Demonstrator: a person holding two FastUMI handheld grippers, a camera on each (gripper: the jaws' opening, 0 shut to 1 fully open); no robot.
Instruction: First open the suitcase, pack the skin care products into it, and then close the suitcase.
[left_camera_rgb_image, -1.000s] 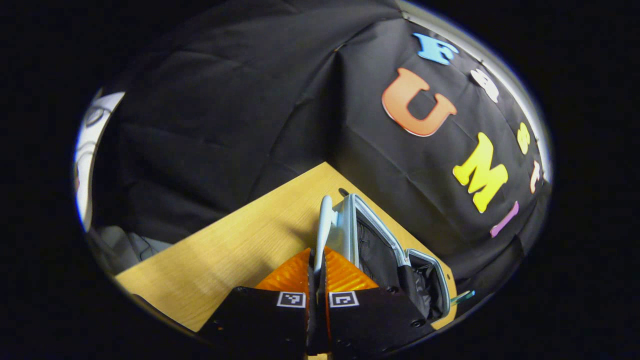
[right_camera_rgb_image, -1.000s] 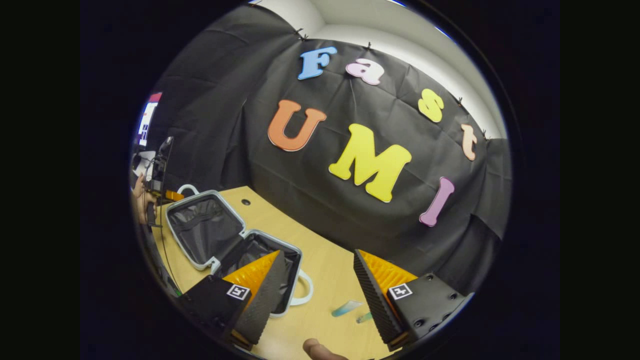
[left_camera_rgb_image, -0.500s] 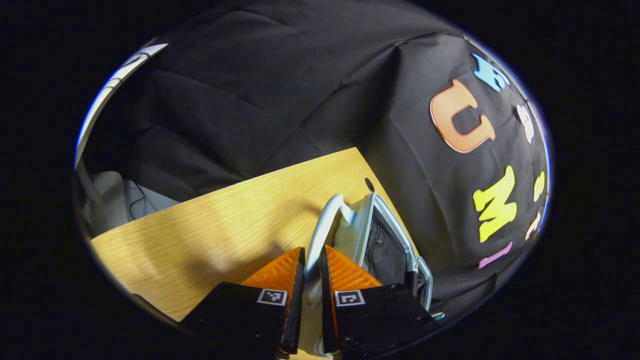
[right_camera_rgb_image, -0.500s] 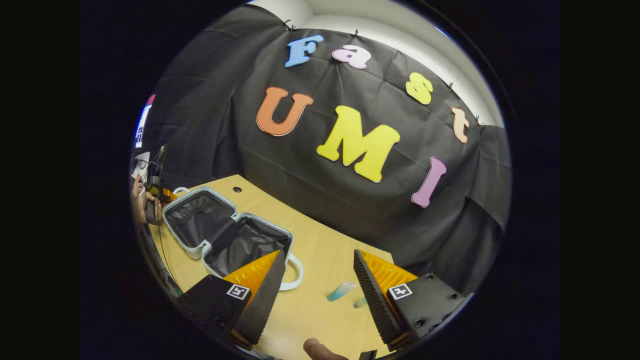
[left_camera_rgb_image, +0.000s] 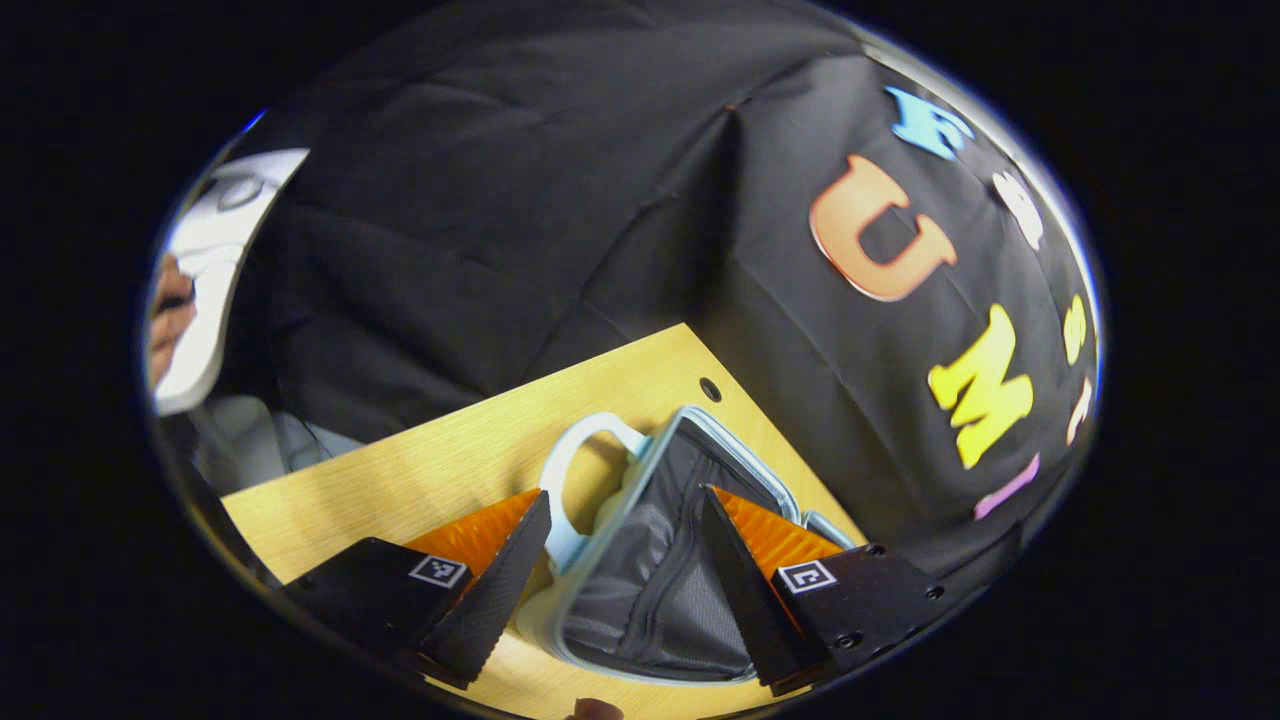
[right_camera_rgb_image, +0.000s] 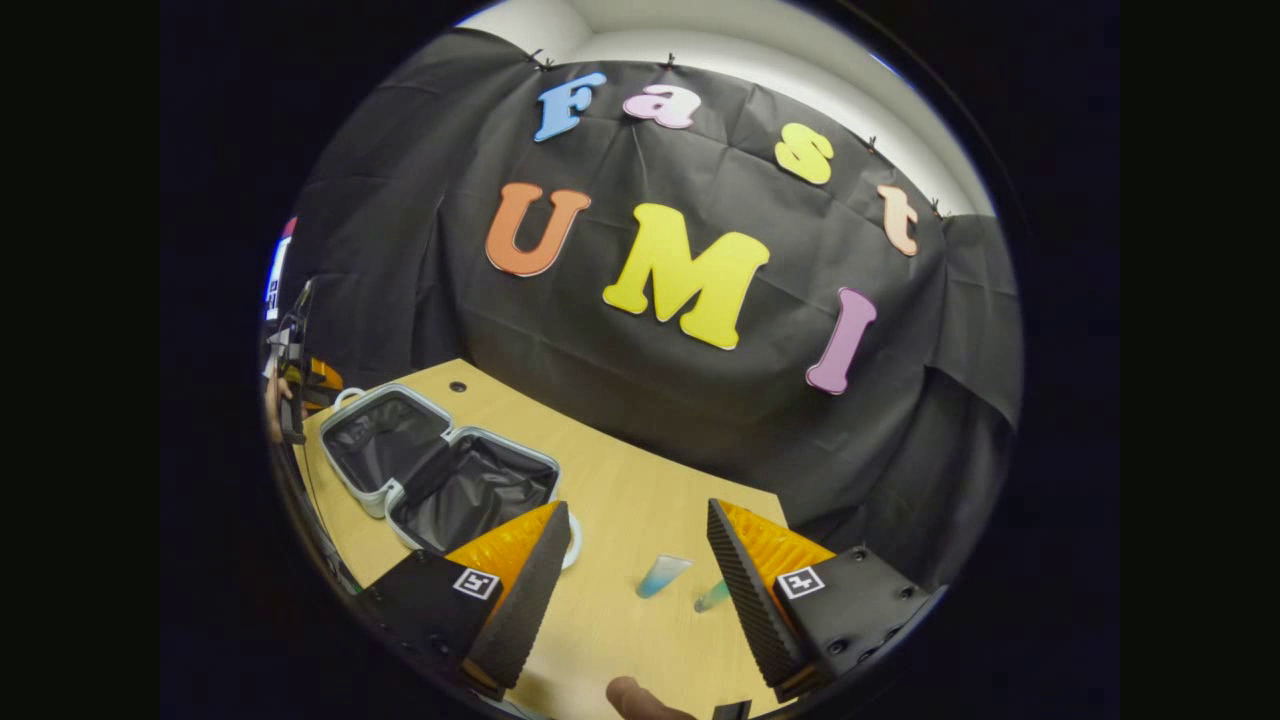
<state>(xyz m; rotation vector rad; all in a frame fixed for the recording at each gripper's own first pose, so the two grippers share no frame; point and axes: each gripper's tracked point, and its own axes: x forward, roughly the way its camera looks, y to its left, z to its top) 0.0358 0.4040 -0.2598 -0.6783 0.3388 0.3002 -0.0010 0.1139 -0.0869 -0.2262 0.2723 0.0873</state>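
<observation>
Two fingers of the left tool (left_camera_rgb_image: 625, 570), spread apart, flank the open suitcase (left_camera_rgb_image: 650, 570) and its handle (left_camera_rgb_image: 575, 480) at 6 o'clock. Right gripper view: right tool (right_camera_rgb_image: 640, 575) released; suitcase lies at 9 o'clock on the counter (right_camera_rgb_image: 610, 500), two skin care tubes (right_camera_rgb_image: 660, 575) between its fingers.

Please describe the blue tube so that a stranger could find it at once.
On the wooden table, right of the open suitcase, two small tubes lie between the right hand-held gripper's fingers. The blue tube is the left, larger one; the green tube beside it is slimmer.
</observation>
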